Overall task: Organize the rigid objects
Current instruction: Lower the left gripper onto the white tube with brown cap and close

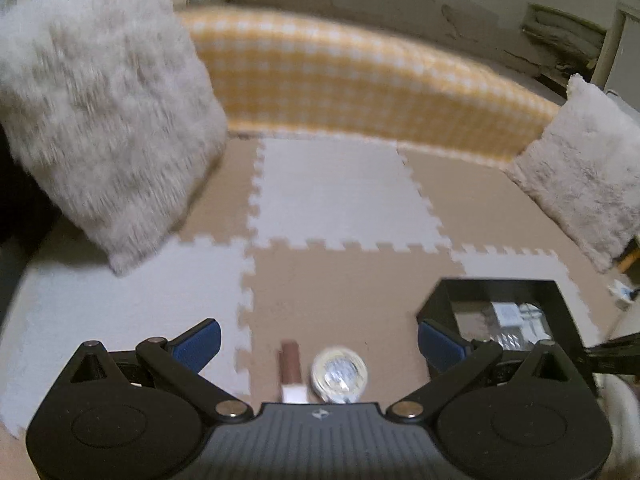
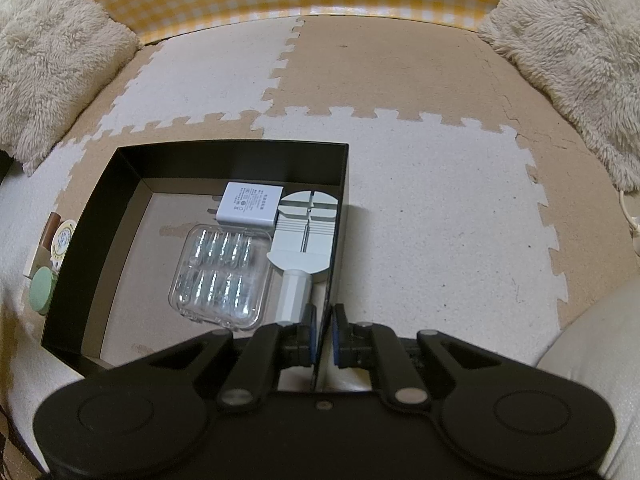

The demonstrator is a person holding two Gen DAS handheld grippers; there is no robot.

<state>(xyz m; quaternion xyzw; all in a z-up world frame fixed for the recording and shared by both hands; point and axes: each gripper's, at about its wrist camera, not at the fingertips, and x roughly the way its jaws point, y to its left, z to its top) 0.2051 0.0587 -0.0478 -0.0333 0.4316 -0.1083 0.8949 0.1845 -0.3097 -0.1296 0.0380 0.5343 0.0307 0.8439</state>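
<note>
A black open box (image 2: pixel 120 196) stands on the foam mat. In it lie a white charger (image 2: pixel 248 208), a clear plastic case (image 2: pixel 220 276) and a pale watch tool (image 2: pixel 304 236). My right gripper (image 2: pixel 323 332) is shut on the box's near right wall. Left of the box lie a brown tube (image 2: pixel 51 228), a round foil-topped cup (image 2: pixel 62 240) and a green round lid (image 2: pixel 42 290). My left gripper (image 1: pixel 320 344) is open and empty above the brown tube (image 1: pixel 290 368) and the round cup (image 1: pixel 339 374). The box also shows at the right in the left wrist view (image 1: pixel 560 312).
The floor is beige and white puzzle mat (image 2: pixel 420 184). A yellow checked bolster (image 1: pixel 360 88) runs along the back. Fluffy white cushions stand at the left (image 1: pixel 100 112) and right (image 1: pixel 588 176). A white cord (image 2: pixel 632 220) lies at the far right.
</note>
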